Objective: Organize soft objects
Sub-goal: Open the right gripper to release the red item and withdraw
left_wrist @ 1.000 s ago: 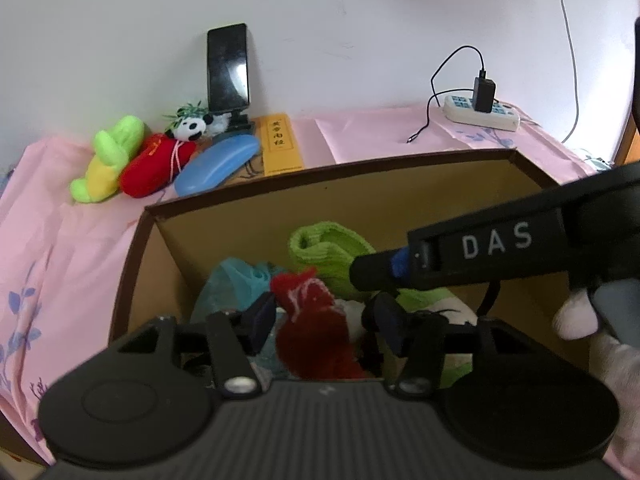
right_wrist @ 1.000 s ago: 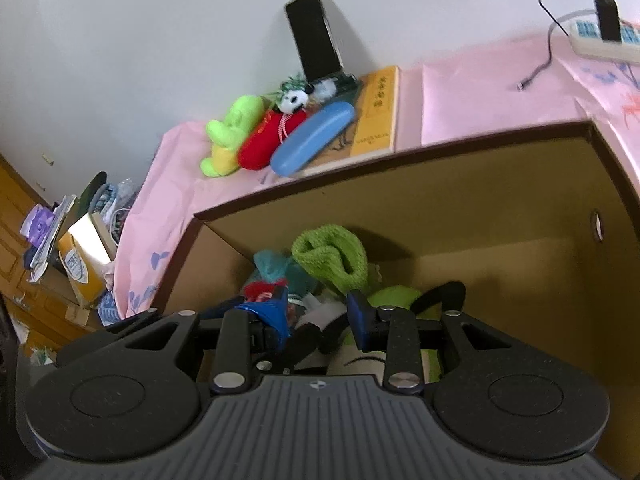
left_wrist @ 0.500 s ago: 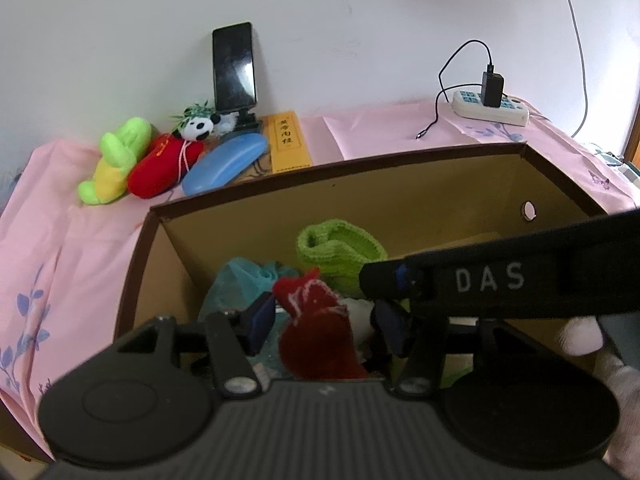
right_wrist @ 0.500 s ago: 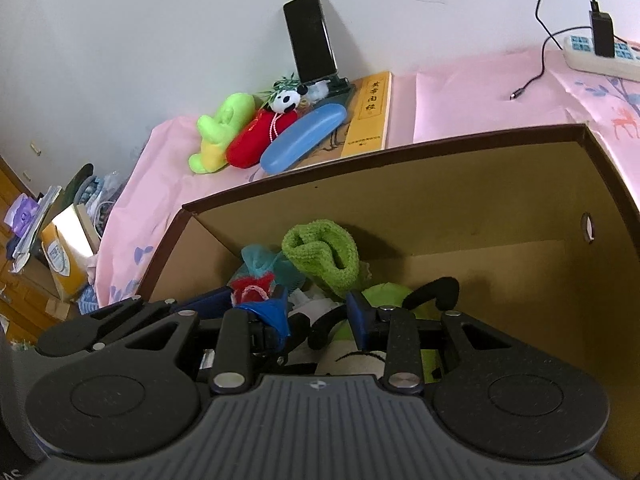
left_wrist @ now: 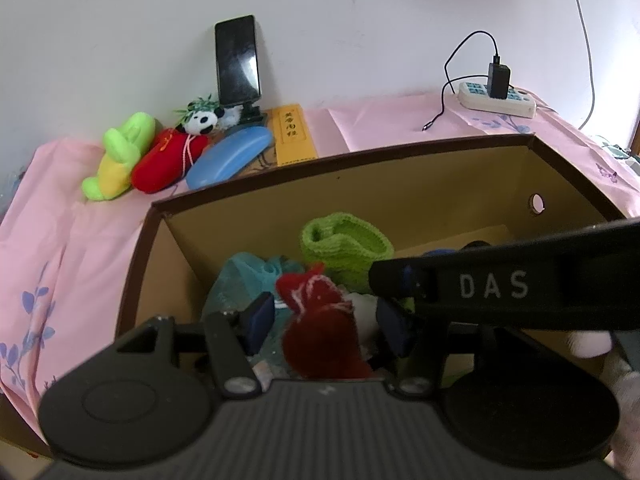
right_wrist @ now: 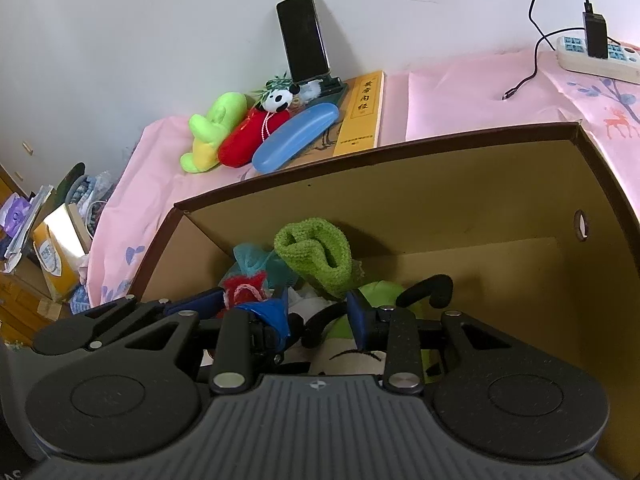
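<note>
A: In the left wrist view, the left gripper (left_wrist: 326, 320) stands inside the cardboard box (left_wrist: 400, 168), its pads apart around a dark red plush (left_wrist: 324, 328); whether they press it I cannot tell.

B: Only the right wrist view shows the right gripper (right_wrist: 320, 312) apart over a green toy with black handles (right_wrist: 384, 300); no grip is seen. Outside, a green plush (right_wrist: 212, 132) lies on the pink cloth (right_wrist: 460, 96).
</note>
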Demonstrator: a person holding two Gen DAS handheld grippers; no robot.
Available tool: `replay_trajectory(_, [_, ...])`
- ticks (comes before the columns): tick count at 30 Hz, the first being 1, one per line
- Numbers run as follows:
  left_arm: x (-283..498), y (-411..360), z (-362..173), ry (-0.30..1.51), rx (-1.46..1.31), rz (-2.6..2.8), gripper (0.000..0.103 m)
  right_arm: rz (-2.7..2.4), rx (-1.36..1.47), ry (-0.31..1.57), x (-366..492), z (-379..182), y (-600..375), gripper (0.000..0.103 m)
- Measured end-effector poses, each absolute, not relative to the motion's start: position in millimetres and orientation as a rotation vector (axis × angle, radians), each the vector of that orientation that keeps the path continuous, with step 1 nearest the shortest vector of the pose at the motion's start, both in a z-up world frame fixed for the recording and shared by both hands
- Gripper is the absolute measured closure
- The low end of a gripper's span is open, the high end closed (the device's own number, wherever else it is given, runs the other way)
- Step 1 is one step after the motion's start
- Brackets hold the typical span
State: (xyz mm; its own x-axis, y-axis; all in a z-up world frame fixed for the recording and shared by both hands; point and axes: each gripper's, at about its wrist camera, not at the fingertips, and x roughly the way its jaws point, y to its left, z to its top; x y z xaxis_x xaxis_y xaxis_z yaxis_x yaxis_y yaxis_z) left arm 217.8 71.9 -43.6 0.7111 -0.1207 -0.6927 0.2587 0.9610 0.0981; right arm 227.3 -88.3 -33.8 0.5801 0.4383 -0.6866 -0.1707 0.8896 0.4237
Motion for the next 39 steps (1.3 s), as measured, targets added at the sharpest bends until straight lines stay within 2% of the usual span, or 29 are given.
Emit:
replay_trajectory(22, [216.8, 75.1, -39.8, 0.756, 0.196, -0.173, 0.042, 0.287, 0.305, 0.872, 221.2, -27.4, -89.8, 0.087])
replay_trajectory(31, [176.8, 68.4, -11.4, 0.723, 0.168, -0.108, 0.042, 0.231, 0.231, 0.780, 180.2, 4.5, -106.4, 0.087])
replay_trajectory(39, [129.1, 59.8, 4.1, 0.697, 0.143, -0.057, 0.038, 0.218, 0.174, 0.716, 128.6, 22.6, -113.9, 0.087])
